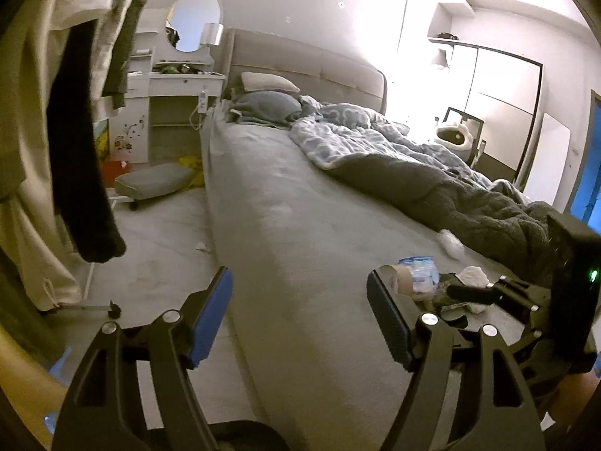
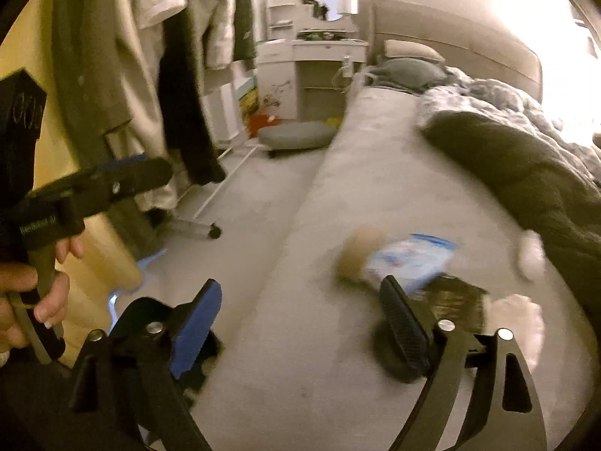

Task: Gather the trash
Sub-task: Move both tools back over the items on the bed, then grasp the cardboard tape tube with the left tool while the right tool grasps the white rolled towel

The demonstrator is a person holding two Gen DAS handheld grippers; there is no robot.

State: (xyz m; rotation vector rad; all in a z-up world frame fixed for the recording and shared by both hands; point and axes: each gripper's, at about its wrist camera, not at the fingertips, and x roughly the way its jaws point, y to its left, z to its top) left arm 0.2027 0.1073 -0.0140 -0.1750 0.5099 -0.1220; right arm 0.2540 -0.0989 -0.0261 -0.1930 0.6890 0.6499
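Trash lies on the near corner of the grey bed (image 1: pixel 300 206): a cardboard tube (image 2: pixel 358 255), a blue-and-white plastic wrapper (image 2: pixel 411 259), a dark foil packet (image 2: pixel 456 302) and white crumpled tissues (image 2: pixel 520 319). The tube (image 1: pixel 398 278), wrapper (image 1: pixel 422 272) and a tissue (image 1: pixel 475 276) also show in the left wrist view. My left gripper (image 1: pixel 296 293) is open and empty, left of the trash. My right gripper (image 2: pixel 300 300) is open and empty, just short of the trash. The right gripper's body also shows in the left wrist view (image 1: pixel 526 297).
A rumpled duvet (image 1: pixel 432 173) covers the bed's right side. Another tissue (image 1: pixel 450 242) lies by the duvet, and a scrap (image 1: pixel 204 246) on the floor. A clothes rack with hanging coats (image 2: pixel 131 75) stands left. A footstool (image 2: pixel 296 135) and white vanity (image 2: pixel 319 56) stand beyond.
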